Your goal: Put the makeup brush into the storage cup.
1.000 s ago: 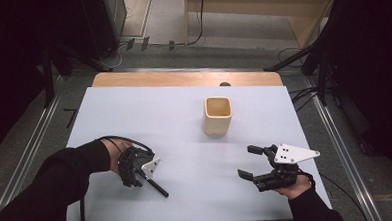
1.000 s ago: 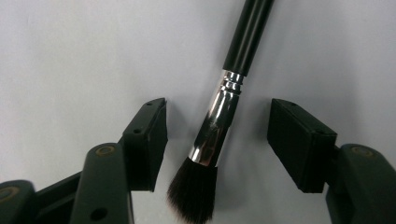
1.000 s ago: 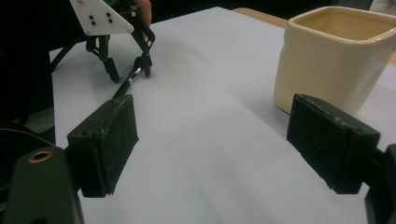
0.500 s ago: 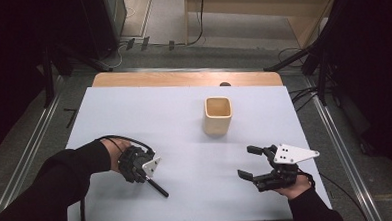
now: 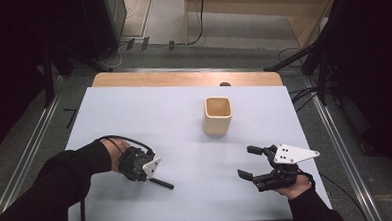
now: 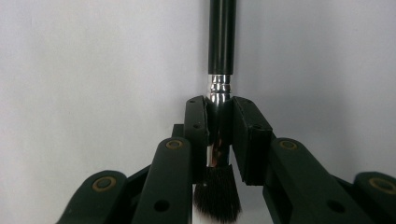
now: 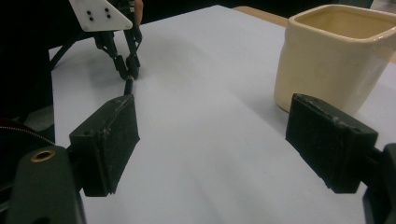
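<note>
The brush (image 6: 219,93) is clamped at its ferrule by the left gripper (image 6: 219,126), its bristle end apparently cut off below, while the right gripper (image 5: 256,168) is held wide open and empty.

The brush's (image 6: 219,65) handle is running off the top edge; its bristles (image 6: 217,191) are getting cut by the bottom edge.

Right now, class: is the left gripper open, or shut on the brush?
Shut. The left gripper has both jaws pressed against the brush at its silver ferrule, bristles behind, black handle lying ahead on the table.
</note>
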`<action>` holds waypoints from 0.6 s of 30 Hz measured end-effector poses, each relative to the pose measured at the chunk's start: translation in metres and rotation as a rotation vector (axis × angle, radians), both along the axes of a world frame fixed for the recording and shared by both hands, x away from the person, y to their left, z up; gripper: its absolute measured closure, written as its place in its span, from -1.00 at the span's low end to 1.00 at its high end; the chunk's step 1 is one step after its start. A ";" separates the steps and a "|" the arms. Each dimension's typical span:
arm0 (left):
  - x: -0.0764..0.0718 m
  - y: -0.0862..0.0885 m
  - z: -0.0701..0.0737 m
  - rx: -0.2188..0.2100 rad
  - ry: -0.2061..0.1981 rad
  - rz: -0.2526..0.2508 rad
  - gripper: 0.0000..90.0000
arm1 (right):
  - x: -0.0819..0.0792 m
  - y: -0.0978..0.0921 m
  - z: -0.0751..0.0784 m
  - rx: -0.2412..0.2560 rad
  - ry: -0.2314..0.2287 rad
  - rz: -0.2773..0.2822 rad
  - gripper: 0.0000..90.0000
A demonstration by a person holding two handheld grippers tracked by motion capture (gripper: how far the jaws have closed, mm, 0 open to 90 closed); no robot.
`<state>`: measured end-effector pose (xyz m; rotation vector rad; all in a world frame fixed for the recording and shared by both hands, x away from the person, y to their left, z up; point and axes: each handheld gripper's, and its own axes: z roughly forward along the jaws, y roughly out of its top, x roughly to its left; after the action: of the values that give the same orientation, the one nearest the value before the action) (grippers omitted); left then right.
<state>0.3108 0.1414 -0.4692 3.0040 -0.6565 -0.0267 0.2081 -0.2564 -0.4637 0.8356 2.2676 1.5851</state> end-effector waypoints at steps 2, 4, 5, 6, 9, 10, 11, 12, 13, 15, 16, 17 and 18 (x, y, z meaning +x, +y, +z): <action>0.001 0.000 0.000 0.007 0.004 0.007 0.72 | 0.000 0.000 0.000 0.000 0.000 0.000 -0.61; 0.001 0.000 0.000 0.010 0.008 0.016 0.73 | 0.000 0.000 0.000 -0.001 0.000 0.002 -0.61; 0.002 -0.001 0.001 0.012 0.011 0.022 0.73 | 0.000 0.001 0.000 -0.002 0.002 0.004 -0.61; 0.002 -0.001 0.001 0.012 0.011 0.022 0.73 | 0.000 0.001 0.000 -0.002 0.002 0.004 -0.61; 0.003 -0.001 0.001 0.016 0.022 0.035 0.73 | 0.000 0.000 0.000 -0.001 0.001 0.001 -0.61; 0.003 -0.002 0.001 0.017 0.028 0.040 0.73 | 0.000 0.000 0.000 -0.001 0.001 0.001 -0.61; 0.003 -0.002 0.001 0.017 0.028 0.040 0.73 | 0.000 0.000 0.000 -0.001 0.001 0.001 -0.61; 0.003 -0.001 0.002 0.016 0.026 0.046 0.73 | 0.000 0.000 0.000 -0.001 0.001 0.001 -0.61; 0.003 -0.001 0.002 0.018 0.027 0.049 0.73 | 0.000 0.000 0.000 0.000 0.001 0.002 -0.61; 0.004 0.001 0.006 -0.003 0.025 0.063 0.73 | 0.000 0.000 0.000 -0.001 0.002 0.004 -0.61; 0.005 0.002 0.008 -0.018 0.030 0.080 0.73 | 0.000 0.000 0.000 -0.001 0.002 0.004 -0.61; 0.006 0.003 0.011 -0.031 0.035 0.093 0.73 | 0.000 0.000 0.000 -0.001 0.001 0.004 -0.60; 0.007 0.004 0.013 -0.045 0.032 0.109 0.73 | 0.000 0.001 0.000 -0.001 0.002 0.003 -0.61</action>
<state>0.3177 0.1458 -0.4562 2.9841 -0.4829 -0.0532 0.2080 -0.2559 -0.4637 0.8341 2.2724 1.5848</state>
